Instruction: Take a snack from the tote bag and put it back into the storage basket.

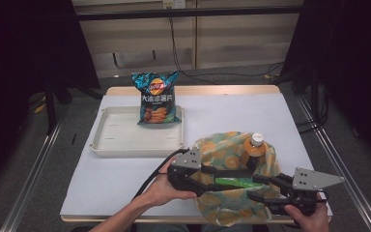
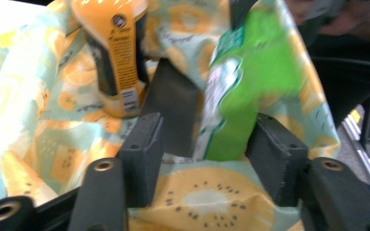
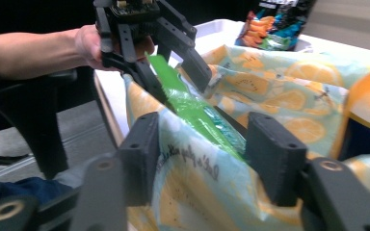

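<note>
A cloth bag (image 1: 222, 154) printed with orange slices sits open at the table's front right. An orange bottle (image 1: 255, 147) with a white cap stands upright inside it. A green packet (image 1: 234, 182) lies across the bag's mouth between the two grippers. My left gripper (image 1: 212, 176) is open. In the left gripper view its jaws (image 2: 204, 139) are spread wide, and the blurred green packet (image 2: 250, 82) hangs just beyond them beside the bottle (image 2: 115, 57). My right gripper (image 1: 263, 187) is open, its jaws (image 3: 204, 144) astride the bag's near rim (image 3: 197, 192), facing the left gripper (image 3: 171, 72).
A white tray (image 1: 121, 135) lies at the table's back left, with a blue bag of crisps (image 1: 155, 99) propped against its far right corner. White table surface lies bare to the left of the bag. The cloth bag overhangs the table's front edge.
</note>
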### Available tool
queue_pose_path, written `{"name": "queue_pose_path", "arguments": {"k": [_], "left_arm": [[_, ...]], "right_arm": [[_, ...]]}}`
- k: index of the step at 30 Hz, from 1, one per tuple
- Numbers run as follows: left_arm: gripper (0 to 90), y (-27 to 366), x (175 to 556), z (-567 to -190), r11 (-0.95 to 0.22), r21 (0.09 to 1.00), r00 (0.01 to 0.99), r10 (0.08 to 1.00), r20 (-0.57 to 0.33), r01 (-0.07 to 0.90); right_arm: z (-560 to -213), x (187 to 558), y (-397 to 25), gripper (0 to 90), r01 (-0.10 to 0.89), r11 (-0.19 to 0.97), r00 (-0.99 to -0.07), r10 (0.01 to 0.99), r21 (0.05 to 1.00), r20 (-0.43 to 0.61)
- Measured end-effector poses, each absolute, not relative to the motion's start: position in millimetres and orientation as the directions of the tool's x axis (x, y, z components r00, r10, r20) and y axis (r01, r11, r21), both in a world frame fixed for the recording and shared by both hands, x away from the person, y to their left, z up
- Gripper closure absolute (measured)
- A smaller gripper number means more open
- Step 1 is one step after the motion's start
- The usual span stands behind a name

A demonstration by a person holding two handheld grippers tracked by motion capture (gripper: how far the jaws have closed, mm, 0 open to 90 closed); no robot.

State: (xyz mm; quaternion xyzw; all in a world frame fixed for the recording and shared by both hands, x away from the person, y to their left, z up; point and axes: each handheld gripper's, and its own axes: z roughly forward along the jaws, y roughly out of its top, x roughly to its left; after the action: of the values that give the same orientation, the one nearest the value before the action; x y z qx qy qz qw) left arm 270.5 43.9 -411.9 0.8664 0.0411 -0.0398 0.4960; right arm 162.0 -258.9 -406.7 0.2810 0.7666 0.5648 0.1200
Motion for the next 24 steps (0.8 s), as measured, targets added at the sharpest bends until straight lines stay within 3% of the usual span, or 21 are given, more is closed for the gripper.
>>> {"name": "queue_pose_path", "arguments": {"k": [3, 7, 15, 19, 24], "left_arm": [[48.2, 37.7, 274.6, -415.7, -0.503, 0.857, 0.993, 0.026, -0.113, 0.111], [48.5, 30.7, 277.9, -414.1, -0.5, 0.86, 0.994, 0.018, -0.11, 0.104], [70.1, 27.6, 276.7, -425.6, -0.474, 0.876, 0.994, -0.009, -0.108, 0.09], [66.9, 28.0, 277.9, -433.0, -0.453, 0.884, 0.993, 0.026, -0.12, 0.118], [70.9, 27.7, 279.7, -434.8, -0.461, 0.879, 0.992, 0.016, -0.125, 0.118]], "right_arm": [[-409.6, 161.2, -261.3, 35.2, 0.306, 0.211, -0.787, 0.605, 0.928, 0.122], [-418.2, 163.1, -259.4, 37.0, 0.33, 0.228, -0.788, 0.6, 0.916, 0.135], [-425.6, 163.7, -253.0, 41.1, 0.344, 0.263, -0.799, 0.586, 0.901, 0.134], [-431.2, 165.9, -253.5, 41.6, 0.357, 0.272, -0.798, 0.586, 0.894, 0.14], [-433.8, 166.7, -252.9, 41.4, 0.359, 0.281, -0.799, 0.585, 0.89, 0.138]]}}
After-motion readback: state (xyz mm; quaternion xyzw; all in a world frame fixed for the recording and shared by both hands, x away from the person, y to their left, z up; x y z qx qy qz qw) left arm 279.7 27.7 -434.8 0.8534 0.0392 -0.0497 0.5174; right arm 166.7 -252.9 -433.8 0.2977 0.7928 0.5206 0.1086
